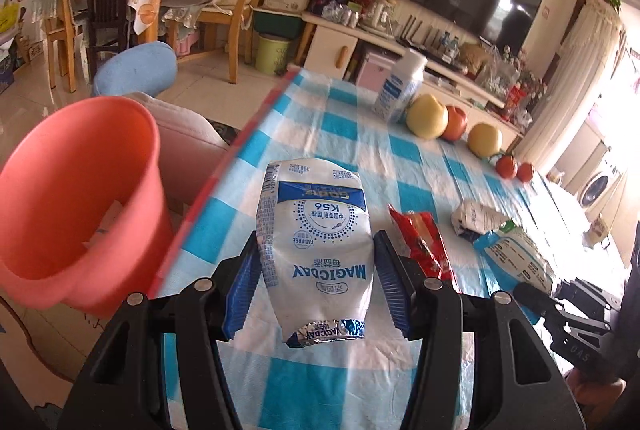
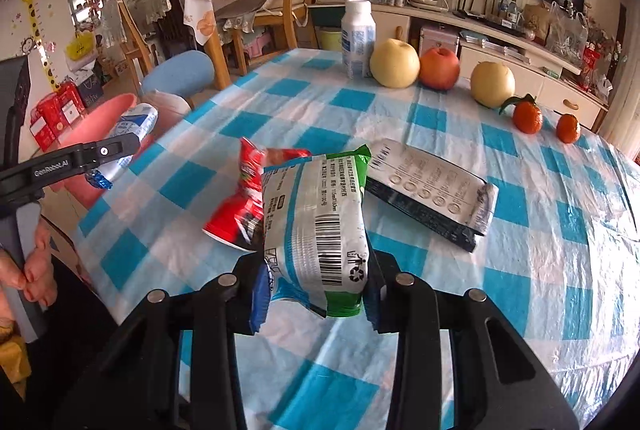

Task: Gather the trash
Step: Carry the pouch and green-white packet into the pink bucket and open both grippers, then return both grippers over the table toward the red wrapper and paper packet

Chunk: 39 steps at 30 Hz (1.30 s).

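My left gripper [image 1: 316,282]: black plastic frame, two angled arms with cut-out slots, four round silver screws across the top. Jaws faced with blue ribbed pads [image 1: 242,290]. My right gripper [image 2: 316,294]: same build, black slotted arms, silver screws, blue pads. From the right camera, the left unit's side shows white "GenRobot.AI" lettering on a black bar, one small silver screw, and a grey handle [image 2: 24,270]. Yellow sleeve edge [image 2: 14,362] at bottom left.
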Motion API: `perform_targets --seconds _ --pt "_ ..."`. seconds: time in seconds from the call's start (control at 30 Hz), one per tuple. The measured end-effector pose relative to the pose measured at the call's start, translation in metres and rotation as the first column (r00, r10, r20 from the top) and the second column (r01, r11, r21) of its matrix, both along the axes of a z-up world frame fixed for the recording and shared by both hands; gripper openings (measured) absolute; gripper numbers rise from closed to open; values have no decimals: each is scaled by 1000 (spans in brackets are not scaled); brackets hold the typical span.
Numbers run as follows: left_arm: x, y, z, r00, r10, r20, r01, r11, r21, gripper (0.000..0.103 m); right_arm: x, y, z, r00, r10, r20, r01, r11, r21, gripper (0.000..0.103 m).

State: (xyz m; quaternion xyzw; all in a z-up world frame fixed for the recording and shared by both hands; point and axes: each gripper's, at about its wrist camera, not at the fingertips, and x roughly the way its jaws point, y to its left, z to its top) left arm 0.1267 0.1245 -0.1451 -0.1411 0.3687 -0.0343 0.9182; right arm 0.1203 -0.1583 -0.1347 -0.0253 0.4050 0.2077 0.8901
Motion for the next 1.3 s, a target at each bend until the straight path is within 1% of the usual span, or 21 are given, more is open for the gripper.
perform_targets --seconds 0.1,0.17,0.23,0.3,0.37,0.47,0.5,0.57,0.67,0.73,0.83,0.87,0.9,0.93,0.97,1.0,1.07,1.1,1.17,1.23,1.3 --pt "-1 24 6 998 55 19 -55 998 -37 56 3 20 13 1000 30 -6 -30 999 40 39" --pt "-2 46 11 994 107 36 -105 993 -48 56 6 42 23 998 69 -1 -69 996 60 39" --pt "-2 66 14 986 160 50 -157 986 -47 56 9 66 34 993 114 8 -114 991 69 39" --pt "-3 89 16 973 223 58 -220 974 -46 56 13 97 45 985 171 21 -172 983 72 39" --pt "-2 111 16 958 281 62 -278 959 -52 56 17 128 53 974 224 31 -225 972 68 39" --pt "-1 149 14 925 375 59 -372 926 -59 57 22 176 61 953 299 40 -301 952 60 39" --pt "-1 157 13 918 394 56 -390 918 -67 57 25 196 63 944 328 42 -330 942 56 39" --pt "0 177 7 895 445 38 -440 894 -88 56 27 226 65 930 366 40 -368 929 48 39" --pt "3 199 -2 870 493 -2 -489 864 -122 56 33 272 60 907 419 32 -420 907 34 39" --pt "4 208 -7 858 514 -22 -512 848 -136 57 37 296 54 897 441 25 -442 897 20 39" --pt "6 215 -15 848 526 -56 -529 836 -147 57 45 321 41 893 450 8 -450 893 1 42" --pt "7 217 -18 847 528 -68 -532 834 -149 57 48 327 37 893 450 10 -450 893 -5 46" --pt "6 219 -20 843 533 -75 -538 830 -148 63 49 329 35 896 443 17 -443 896 -9 49" --pt "7 221 -20 836 543 -79 -548 824 -146 74 52 328 34 900 435 17 -435 901 1 54" --pt "6 223 -21 828 555 -81 -560 815 -144 78 53 327 33 905 425 15 -425 905 16 59" --pt "4 226 -22 820 567 -80 -572 807 -149 80 54 323 34 911 411 17 -411 911 31 64" --pt "3 227 -22 812 578 -82 -583 796 -162 82 53 310 36 922 387 31 -388 921 38 70" --pt "2 228 -24 811 579 -84 -584 795 -164 84 51 304 37 925 378 38 -380 924 36 72" --pt "2 225 -23 816 572 -76 -576 799 -173 86 48 292 40 933 356 59 -358 933 25 75" --pt "2 221 -21 827 560 -53 -560 809 -180 87 45 277 41 940 331 75 -333 943 12 81" --pt "4 215 -19 834 551 -29 -548 821 -164 89 39 263 41 945 316 79 -318 948 12 83"
